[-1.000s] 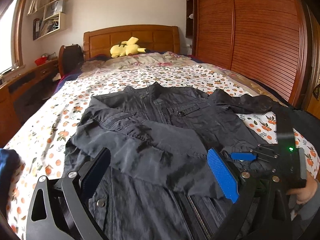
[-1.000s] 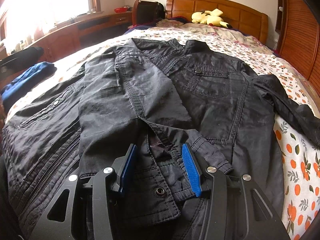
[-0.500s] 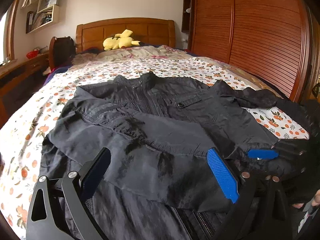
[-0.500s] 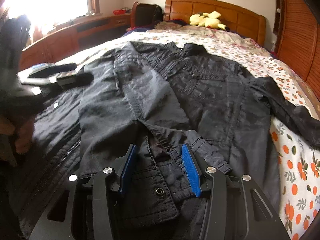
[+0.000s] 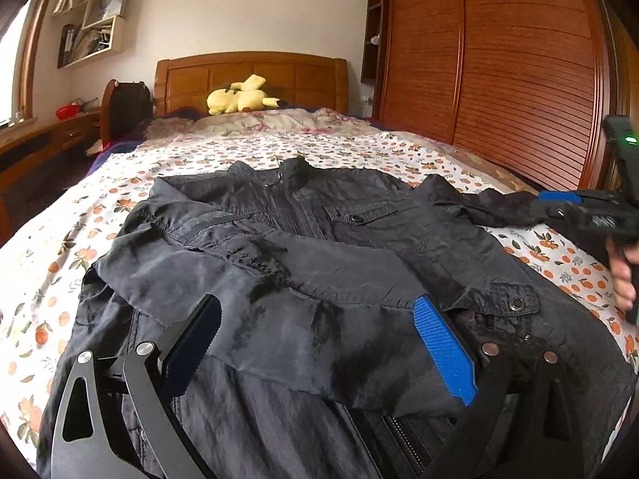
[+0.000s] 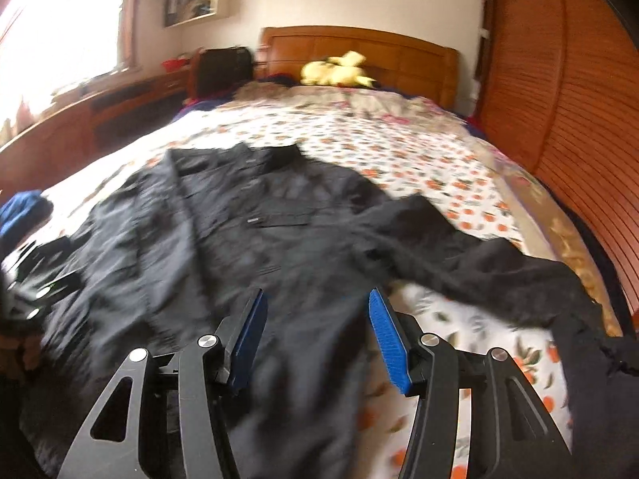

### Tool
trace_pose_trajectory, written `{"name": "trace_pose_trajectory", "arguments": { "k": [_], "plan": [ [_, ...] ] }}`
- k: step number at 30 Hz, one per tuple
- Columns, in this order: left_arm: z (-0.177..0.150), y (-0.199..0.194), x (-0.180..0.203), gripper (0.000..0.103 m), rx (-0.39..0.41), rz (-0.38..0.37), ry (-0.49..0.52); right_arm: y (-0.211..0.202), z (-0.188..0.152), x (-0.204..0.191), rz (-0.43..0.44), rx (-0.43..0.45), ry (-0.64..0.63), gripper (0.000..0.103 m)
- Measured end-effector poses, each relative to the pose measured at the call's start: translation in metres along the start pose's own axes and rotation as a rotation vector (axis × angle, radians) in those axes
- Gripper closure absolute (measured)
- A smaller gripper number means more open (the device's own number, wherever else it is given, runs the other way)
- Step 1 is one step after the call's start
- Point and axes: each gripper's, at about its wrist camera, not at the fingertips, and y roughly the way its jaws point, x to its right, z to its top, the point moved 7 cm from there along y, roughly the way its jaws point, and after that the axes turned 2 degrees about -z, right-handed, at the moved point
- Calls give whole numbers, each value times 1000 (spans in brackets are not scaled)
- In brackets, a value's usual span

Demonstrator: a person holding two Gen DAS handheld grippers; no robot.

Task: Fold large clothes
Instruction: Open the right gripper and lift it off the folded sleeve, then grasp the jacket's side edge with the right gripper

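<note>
A black jacket point(image 5: 359, 231) lies front up on the bed, collar toward the headboard. One sleeve point(image 5: 319, 279) is folded across the chest, and its snap cuff point(image 5: 511, 299) rests by my left gripper's blue pad. My left gripper point(image 5: 315, 307) hangs wide open just above that sleeve, gripping nothing. My right gripper point(image 6: 317, 297) is opening, with nothing between its pads, above the jacket's right side. It also shows at the right edge of the left wrist view as the right gripper point(image 5: 555, 203), held by a hand. The other sleeve point(image 6: 499, 271) lies spread out to the right.
The floral bedsheet point(image 5: 60, 247) surrounds the jacket. A yellow plush toy point(image 5: 239, 97) lies by the wooden headboard point(image 5: 247, 72). A slatted wooden wardrobe point(image 5: 499, 80) runs along the right side and a desk point(image 6: 100, 107) along the left. A blue cloth point(image 6: 20, 207) lies at the left.
My right gripper let go of the folded sleeve's cuff, rose and swung to the right, its jaws now wider. My left gripper sank a little over the sleeve.
</note>
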Motion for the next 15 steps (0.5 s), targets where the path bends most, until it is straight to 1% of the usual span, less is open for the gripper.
{"name": "trace_pose_trajectory", "arguments": {
  "k": [3, 7, 9, 11, 12, 14, 15],
  "plan": [
    [1, -3, 1, 5, 13, -1, 6, 20, 0, 31, -59, -33, 37, 52],
    [1, -6, 2, 5, 24, 0, 16, 56, -9, 77, -131, -107, 119, 52],
    [1, -6, 3, 5, 23, 0, 18, 73, -17, 100, -146, -145, 180, 52],
    [1, -6, 3, 5, 23, -1, 16, 82, -25, 116, -155, -162, 240, 51],
    [1, -6, 3, 5, 23, -2, 16, 86, -27, 123, -159, -165, 272, 49],
    [1, -7, 3, 5, 22, -5, 14, 91, -30, 138, -164, -164, 343, 34],
    [0, -7, 3, 5, 22, -6, 14, 94, -32, 144, -163, -160, 375, 34]
  ]
}}
